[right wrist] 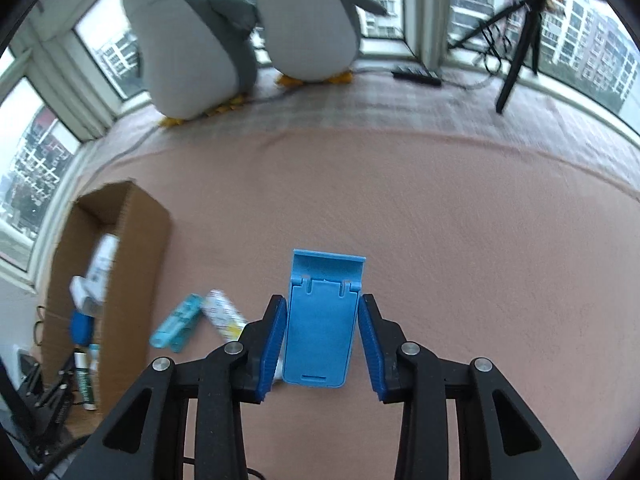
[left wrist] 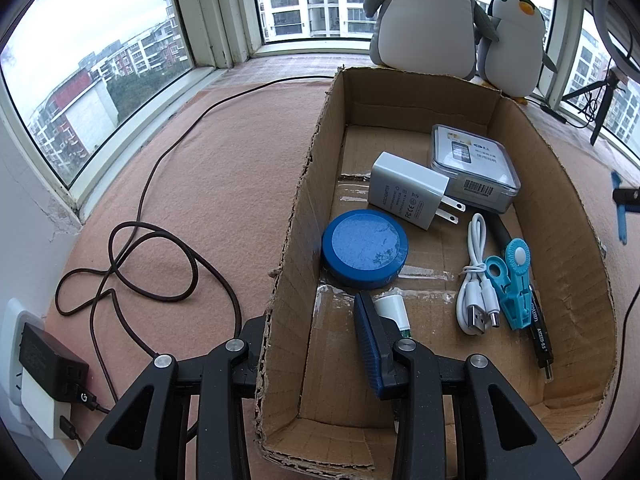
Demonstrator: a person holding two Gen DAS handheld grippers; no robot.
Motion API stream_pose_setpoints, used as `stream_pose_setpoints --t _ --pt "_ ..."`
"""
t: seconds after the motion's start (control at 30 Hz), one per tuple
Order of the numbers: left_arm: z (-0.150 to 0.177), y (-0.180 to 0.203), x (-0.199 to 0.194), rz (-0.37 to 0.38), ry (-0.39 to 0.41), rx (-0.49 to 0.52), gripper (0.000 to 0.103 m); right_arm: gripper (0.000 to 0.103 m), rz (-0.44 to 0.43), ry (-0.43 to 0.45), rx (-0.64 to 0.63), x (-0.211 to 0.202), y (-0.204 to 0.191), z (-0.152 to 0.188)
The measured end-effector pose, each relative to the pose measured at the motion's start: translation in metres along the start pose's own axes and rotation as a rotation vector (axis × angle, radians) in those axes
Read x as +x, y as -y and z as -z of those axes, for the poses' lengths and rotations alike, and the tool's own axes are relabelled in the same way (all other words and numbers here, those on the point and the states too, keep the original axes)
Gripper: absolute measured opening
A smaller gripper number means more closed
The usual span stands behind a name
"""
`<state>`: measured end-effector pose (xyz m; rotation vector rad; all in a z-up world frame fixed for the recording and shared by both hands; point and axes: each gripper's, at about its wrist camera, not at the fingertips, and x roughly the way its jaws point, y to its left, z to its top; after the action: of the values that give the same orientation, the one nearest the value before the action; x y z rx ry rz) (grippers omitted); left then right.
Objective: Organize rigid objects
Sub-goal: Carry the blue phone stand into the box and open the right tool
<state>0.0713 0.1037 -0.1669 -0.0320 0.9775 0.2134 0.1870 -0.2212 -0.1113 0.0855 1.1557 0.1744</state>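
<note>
left jaws (left wrist: 316,354) clamp the cardboard box (left wrist: 294,216) wall, right jaws (right wrist: 322,346) grip a blue stand (right wrist: 320,332) — pink cloth (right wrist: 440,216) by bay windows.

The left gripper (left wrist: 316,344) straddles the left wall of the cardboard box (left wrist: 296,208): one finger outside, one inside. A small tube (left wrist: 394,310) lies just beside the inner finger, on its right. Ahead of that finger, in the box, sits the round tin (left wrist: 365,249); beyond it lie the charger (left wrist: 406,190) and, further right, the flat case (left wrist: 474,166). Right of the finger lie the coiled cable (left wrist: 476,280), the clip (left wrist: 510,280) and the pen (left wrist: 538,332).

A phone stand (right wrist: 320,332) lies between the fingers of the right gripper (right wrist: 322,344). Left of them two small tubes (right wrist: 200,318) lie on the cloth (right wrist: 440,220).
</note>
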Motion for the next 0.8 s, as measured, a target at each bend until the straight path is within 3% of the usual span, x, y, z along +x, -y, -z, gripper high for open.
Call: stream_pose_setpoints --t 0.33,0.8 --pt "0.000 0.000 0.000 0.000 0.000 -0.001 0.037 0.033 -0.129 0.090 -0.130 -0.036 -0.072 -0.011" --pt "0.000 0.000 0.000 0.001 0.001 -0.001 0.037 0.034 -0.255 0.066 -0.287 -0.039 -0.149 0.008"
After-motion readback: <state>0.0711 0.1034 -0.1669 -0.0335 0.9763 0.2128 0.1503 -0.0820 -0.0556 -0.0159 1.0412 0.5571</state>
